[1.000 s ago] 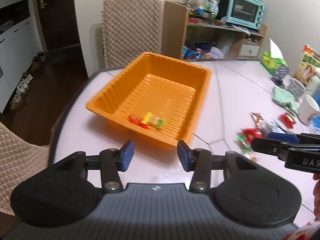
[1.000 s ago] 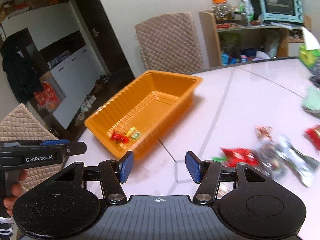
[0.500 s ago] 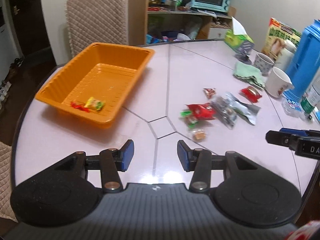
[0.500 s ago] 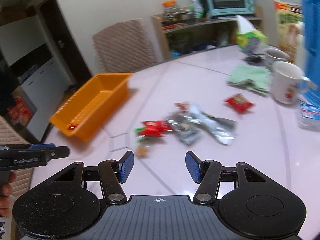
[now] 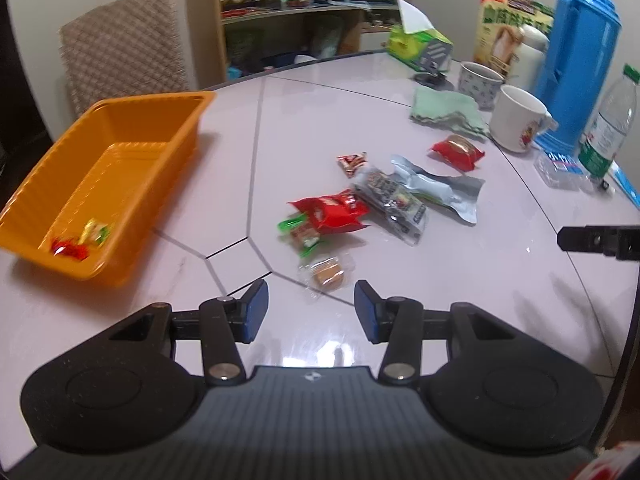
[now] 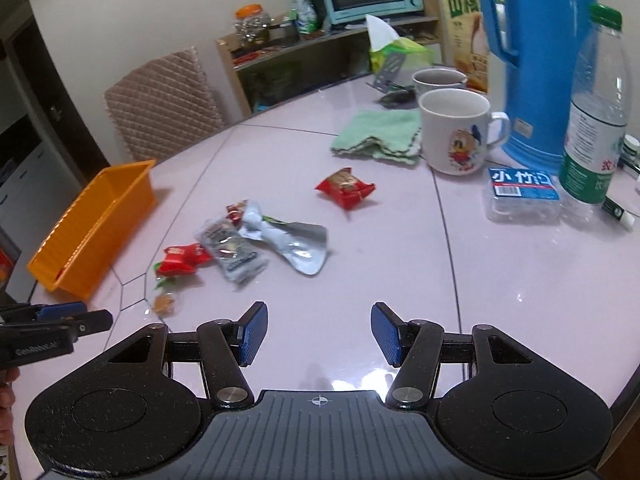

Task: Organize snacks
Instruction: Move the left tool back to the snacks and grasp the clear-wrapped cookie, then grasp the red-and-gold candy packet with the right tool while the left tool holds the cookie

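Both grippers are swinging away from the orange bin (image 5: 120,168) toward the loose snacks mid-table. Left gripper (image 5: 311,310) is hovering just short of a small clear-wrapped cookie (image 5: 327,273), jaws partly apart and gripping nothing. Right gripper (image 6: 319,333) is hanging over bare table (image 6: 440,280), jaws wider and likewise unladen. Two small sweets (image 5: 80,238) are lying in the bin. A red packet (image 5: 332,211) and silver pouch (image 5: 436,190) are lying beside each other.

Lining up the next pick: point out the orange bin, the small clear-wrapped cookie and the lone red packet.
orange bin (image 5: 120,168), left wrist view, bare ribbed floor
clear-wrapped cookie (image 5: 327,273), left wrist view, brown centre
lone red packet (image 6: 346,188), right wrist view, wrapper middle
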A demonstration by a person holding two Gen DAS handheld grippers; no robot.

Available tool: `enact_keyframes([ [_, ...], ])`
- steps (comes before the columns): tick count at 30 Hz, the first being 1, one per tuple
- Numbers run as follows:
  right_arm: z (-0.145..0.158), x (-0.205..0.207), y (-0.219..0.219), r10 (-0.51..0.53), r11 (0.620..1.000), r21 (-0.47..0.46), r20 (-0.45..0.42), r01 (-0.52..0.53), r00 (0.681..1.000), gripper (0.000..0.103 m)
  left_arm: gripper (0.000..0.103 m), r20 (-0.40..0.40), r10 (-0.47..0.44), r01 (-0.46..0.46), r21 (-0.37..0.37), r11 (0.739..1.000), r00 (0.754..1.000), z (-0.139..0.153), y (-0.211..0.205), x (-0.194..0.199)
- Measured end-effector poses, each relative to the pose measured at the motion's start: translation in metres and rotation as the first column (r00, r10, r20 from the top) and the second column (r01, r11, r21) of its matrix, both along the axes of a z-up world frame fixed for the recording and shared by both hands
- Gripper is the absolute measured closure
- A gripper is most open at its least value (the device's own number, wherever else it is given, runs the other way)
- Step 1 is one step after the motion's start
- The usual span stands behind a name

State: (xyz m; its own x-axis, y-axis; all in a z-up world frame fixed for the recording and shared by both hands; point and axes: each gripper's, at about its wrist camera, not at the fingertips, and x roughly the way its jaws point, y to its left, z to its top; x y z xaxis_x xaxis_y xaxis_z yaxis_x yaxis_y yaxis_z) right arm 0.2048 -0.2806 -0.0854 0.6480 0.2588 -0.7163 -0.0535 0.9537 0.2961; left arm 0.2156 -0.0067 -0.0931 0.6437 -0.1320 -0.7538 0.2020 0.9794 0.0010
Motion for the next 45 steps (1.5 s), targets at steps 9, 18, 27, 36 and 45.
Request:
enact_keyframes([
  [9,-0.009,0.005,-0.003,-0.017,1.0,0.012,-0.032,0.017,0.999,0.045,0.059,-0.017,-0.081,0.082,0.077,0.994,0.997,-0.033,-0.014,0.031],
  [18,-0.017,0.012,-0.01,-0.047,0.999,0.02,-0.06,0.049,0.997,0.045,0.061,-0.03,-0.137,0.139,0.115,0.984,0.99,-0.052,-0.019,0.05],
  [27,-0.024,0.025,-0.009,-0.046,0.999,0.018,-0.075,0.047,0.996,0.045,0.081,-0.049,-0.158,0.161,0.064,0.985,0.986,-0.051,-0.022,0.053],
  [36,-0.028,0.051,-0.002,0.014,1.0,-0.025,-0.053,-0.015,0.999,0.045,0.084,-0.044,-0.163,0.165,0.056,0.985,0.986,-0.051,-0.022,0.054],
  [45,-0.03,0.095,0.002,0.152,0.984,-0.099,0.034,-0.148,0.988,0.045,0.084,-0.003,-0.082,0.082,0.022,0.996,0.997,-0.023,0.005,0.047],
])
